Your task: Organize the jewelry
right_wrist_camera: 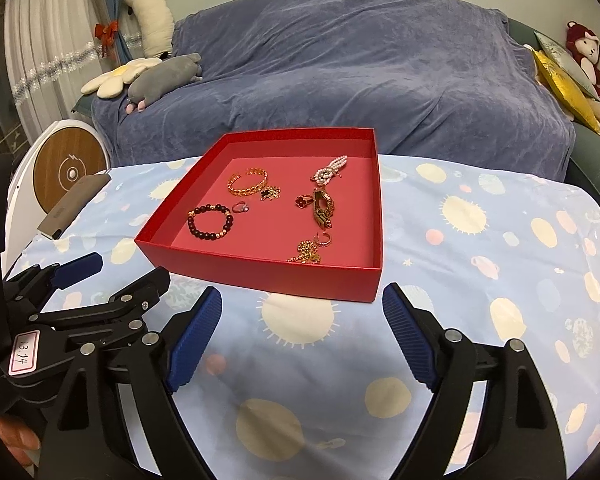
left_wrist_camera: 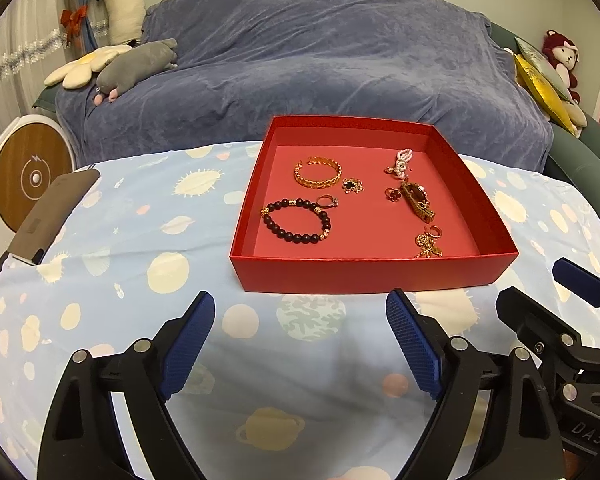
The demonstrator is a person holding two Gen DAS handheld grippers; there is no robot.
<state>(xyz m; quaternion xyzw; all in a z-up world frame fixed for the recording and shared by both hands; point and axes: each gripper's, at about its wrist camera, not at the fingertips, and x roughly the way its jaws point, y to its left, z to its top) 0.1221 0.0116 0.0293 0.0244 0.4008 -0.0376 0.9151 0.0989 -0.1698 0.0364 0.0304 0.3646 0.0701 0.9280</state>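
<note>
Both hand-held grippers, left hand-held gripper [left_wrist_camera: 300, 344] and right hand-held gripper [right_wrist_camera: 302, 340], are hovering open and empty. Small, light, slippery jewelry is lying inside the red box [left_wrist_camera: 364, 276]; the beaded bracelet [left_wrist_camera: 296, 220] probably wants pinching across its beads.

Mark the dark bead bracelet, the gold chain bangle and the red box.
dark bead bracelet [left_wrist_camera: 296, 220]: left wrist view, open centre.
gold chain bangle [left_wrist_camera: 318, 181]: left wrist view, near rim.
red box [right_wrist_camera: 276, 278]: right wrist view, front wall.

Red box [left_wrist_camera: 374, 276]: matt, smooth card, apparently paperboard. Gold bangle [left_wrist_camera: 317, 172], centre frame: glossy metal links. Beaded bracelet [left_wrist_camera: 296, 220]: dark polished beads. Tablecloth [left_wrist_camera: 140, 280], lower frame: soft printed cloth. Sofa cover [left_wrist_camera: 300, 60], top: plush, napped fabric. Pads [left_wrist_camera: 188, 344]: ribbed blue rubber.
</note>
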